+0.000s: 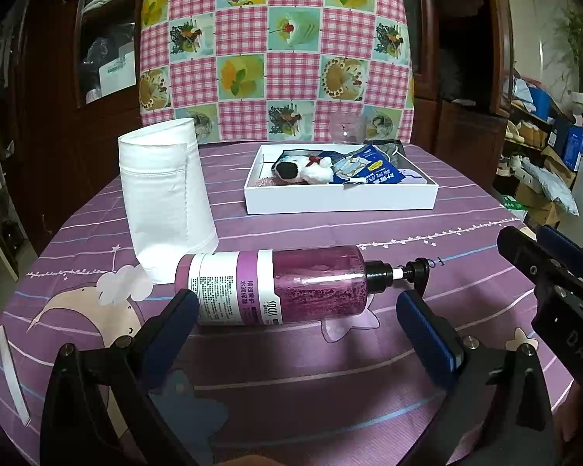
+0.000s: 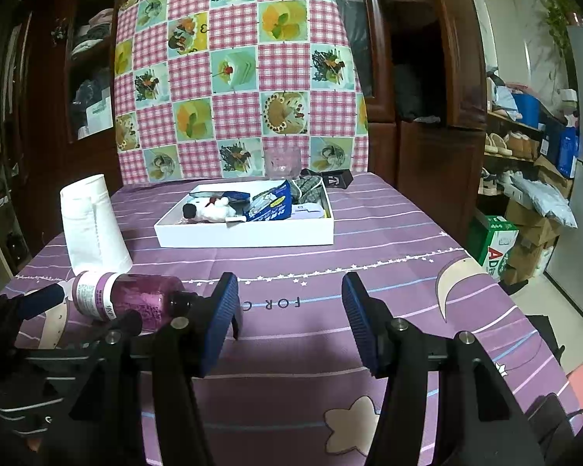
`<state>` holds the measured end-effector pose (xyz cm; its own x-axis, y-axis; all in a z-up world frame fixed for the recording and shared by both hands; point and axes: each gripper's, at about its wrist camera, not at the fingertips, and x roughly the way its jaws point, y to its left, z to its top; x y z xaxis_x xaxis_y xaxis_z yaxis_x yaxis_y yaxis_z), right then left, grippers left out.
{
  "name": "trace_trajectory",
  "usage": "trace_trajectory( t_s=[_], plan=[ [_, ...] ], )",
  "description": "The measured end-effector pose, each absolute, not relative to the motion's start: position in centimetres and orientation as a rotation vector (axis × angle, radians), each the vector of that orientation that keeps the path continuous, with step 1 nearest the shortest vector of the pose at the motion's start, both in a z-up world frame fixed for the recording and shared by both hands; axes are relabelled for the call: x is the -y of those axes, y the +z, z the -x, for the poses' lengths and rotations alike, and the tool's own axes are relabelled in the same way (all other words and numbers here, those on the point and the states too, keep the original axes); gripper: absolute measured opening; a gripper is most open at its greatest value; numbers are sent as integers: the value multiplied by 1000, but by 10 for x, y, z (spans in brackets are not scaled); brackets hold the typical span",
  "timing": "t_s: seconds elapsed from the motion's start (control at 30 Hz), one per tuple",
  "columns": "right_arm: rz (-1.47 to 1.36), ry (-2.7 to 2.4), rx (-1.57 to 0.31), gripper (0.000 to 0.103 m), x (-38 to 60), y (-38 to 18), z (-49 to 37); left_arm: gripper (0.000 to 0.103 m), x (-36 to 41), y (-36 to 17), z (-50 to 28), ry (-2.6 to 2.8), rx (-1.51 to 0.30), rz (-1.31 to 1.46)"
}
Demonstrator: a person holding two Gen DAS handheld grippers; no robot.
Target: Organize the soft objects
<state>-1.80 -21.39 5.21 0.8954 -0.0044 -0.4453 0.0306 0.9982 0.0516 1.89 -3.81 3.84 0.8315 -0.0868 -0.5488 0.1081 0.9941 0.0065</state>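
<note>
The counter (image 1: 369,225) wears purple cloth striped white, with stars and moons. The tray (image 1: 342,198) is white. The bottle (image 1: 276,287) is pinkish purple, and the backdrop (image 1: 276,39) pink gingham.

The right hand-held gripper (image 2: 289,318) hangs over the desk (image 2: 388,233), its blue pads apart with only purple cloth between them. At the lower left a pink bottle (image 2: 136,299) lies on its side, pump toward the gripper, with the left hand-held gripper (image 2: 39,303) at its label end. Behind the bottle stands a white fabric roll (image 2: 93,225). Farther back sits a white box (image 2: 245,233) holding a plush toy (image 2: 210,209) and a blue packet (image 2: 272,206). A checked cloth (image 2: 233,77) hangs behind.
</note>
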Motion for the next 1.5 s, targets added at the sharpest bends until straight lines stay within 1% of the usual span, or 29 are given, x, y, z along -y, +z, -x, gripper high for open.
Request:
trace_trajectory(
  t_s=[1.5],
  plan=[
    [-55, -12, -483, 57, 210, 51, 17, 103, 36, 41, -17, -86, -563, -37]
  ],
)
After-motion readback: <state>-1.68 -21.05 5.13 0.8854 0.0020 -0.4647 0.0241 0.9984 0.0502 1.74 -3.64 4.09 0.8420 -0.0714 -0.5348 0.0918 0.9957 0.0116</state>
